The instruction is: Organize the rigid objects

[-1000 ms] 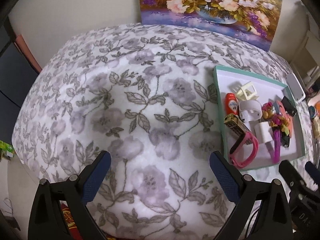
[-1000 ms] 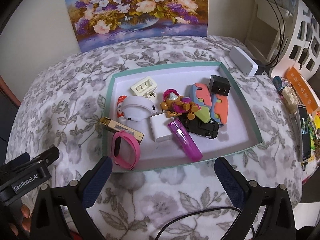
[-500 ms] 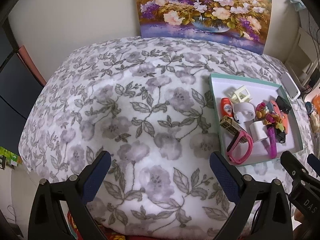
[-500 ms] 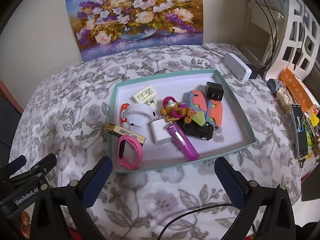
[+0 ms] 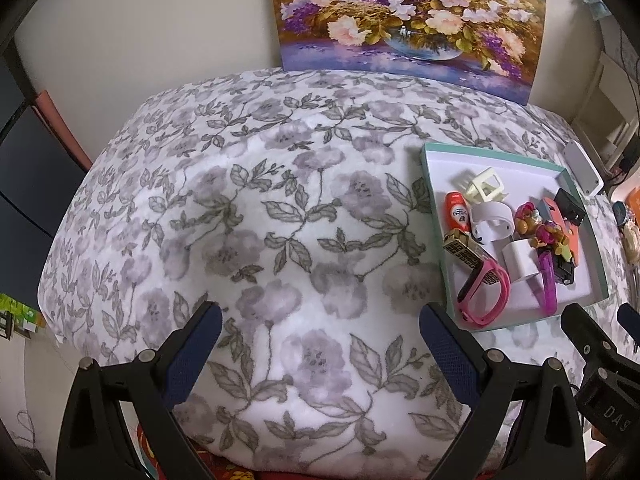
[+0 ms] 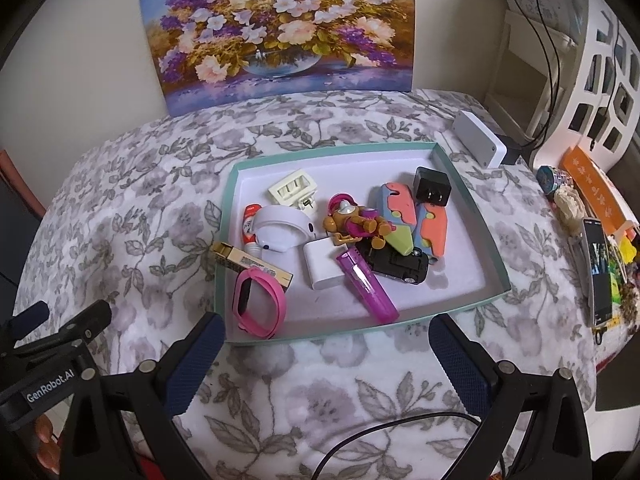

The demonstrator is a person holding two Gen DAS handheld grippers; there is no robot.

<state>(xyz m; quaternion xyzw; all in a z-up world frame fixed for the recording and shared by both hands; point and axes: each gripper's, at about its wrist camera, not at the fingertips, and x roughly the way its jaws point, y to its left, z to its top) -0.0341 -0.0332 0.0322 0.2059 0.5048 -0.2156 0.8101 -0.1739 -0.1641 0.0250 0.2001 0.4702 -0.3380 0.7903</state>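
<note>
A teal-rimmed white tray [image 6: 486,240] [image 5: 434,216] lies on the floral cloth and holds several small things: a pink wristband [image 6: 260,304], a gold box [image 6: 240,258], a purple lighter [image 6: 366,284], a white charger [image 6: 322,266], a toy figure [image 6: 354,224], a black toy car [image 6: 398,266] and a black plug [image 6: 432,186]. My right gripper [image 6: 328,354] is open and empty, just in front of the tray's near rim. My left gripper [image 5: 320,346] is open and empty over bare cloth, left of the tray.
A flower painting [image 6: 280,28] leans on the back wall. A white box [image 6: 478,142] lies behind the tray. A phone [image 6: 598,272] and small clutter sit at the right edge. A black cable [image 6: 400,426] runs near me. White shelving [image 6: 592,80] stands at the right.
Both grippers have pulled back and up from the table; the tray and cloth look smaller and farther. Nothing in the tray has moved. Both stay open.
</note>
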